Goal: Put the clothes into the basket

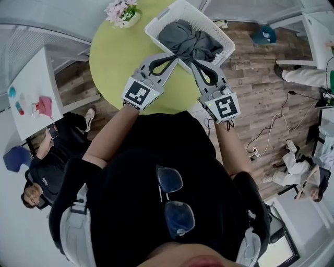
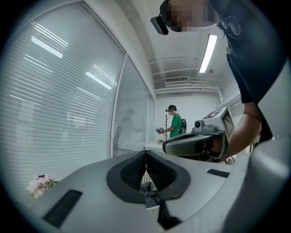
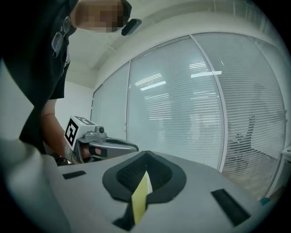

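Two grippers showed: the left gripper [image 1: 175, 56] and the right gripper [image 1: 193, 63]. Just ahead of them stood one basket [image 1: 162, 18] holding one heap of clothes [image 1: 185, 39], on one table [image 1: 115, 57]. One flower bunch [image 1: 122, 11] sat beyond the left gripper.

Person, seen from above:
- black short-sleeved top [image 1: 156, 146]
- dark-framed glasses [image 1: 175, 201] hung at the chest
- pale grey padded straps [image 1: 73, 229] over both shoulders

Left gripper [image 1: 176, 57] and right gripper [image 1: 192, 62]:
- grey scissor-shaped bodies
- black ribbed pads [image 2: 134, 173]
- each carries a white cube [image 1: 140, 94] with black square markers
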Tool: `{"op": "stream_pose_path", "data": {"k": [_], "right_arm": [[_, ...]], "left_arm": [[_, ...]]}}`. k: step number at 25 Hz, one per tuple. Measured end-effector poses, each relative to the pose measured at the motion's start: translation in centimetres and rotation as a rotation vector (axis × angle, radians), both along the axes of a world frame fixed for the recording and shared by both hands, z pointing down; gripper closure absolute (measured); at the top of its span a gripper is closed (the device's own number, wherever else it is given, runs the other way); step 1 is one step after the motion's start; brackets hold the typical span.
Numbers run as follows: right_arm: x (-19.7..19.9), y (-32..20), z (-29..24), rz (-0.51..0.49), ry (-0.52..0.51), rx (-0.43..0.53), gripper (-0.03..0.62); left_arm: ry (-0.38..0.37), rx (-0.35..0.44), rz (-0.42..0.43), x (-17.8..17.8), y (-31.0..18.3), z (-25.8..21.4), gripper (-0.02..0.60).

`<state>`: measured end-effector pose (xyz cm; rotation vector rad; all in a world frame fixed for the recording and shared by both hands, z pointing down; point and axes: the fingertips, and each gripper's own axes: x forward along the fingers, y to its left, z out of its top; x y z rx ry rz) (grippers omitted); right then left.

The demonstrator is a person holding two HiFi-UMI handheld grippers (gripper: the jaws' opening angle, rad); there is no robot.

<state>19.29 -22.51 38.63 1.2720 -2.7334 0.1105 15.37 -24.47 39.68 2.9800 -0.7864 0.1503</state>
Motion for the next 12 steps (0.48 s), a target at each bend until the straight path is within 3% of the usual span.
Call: {"op": "stream_pose_path", "data": {"k": [8,12], "right_arm": [[-1.3,2.0,-1.3,-0.012,0.004,0.028,0.569],[-1.7,2.3,-2.1,-0.013,0.0,0.053,0.569]], "left_arm": [[0.057,0.013,0.025,-0.4,2.4,-1.0,0.571],[0.017,0.028,0.042,-0.7,3.0,-1.8,0.571]]}}
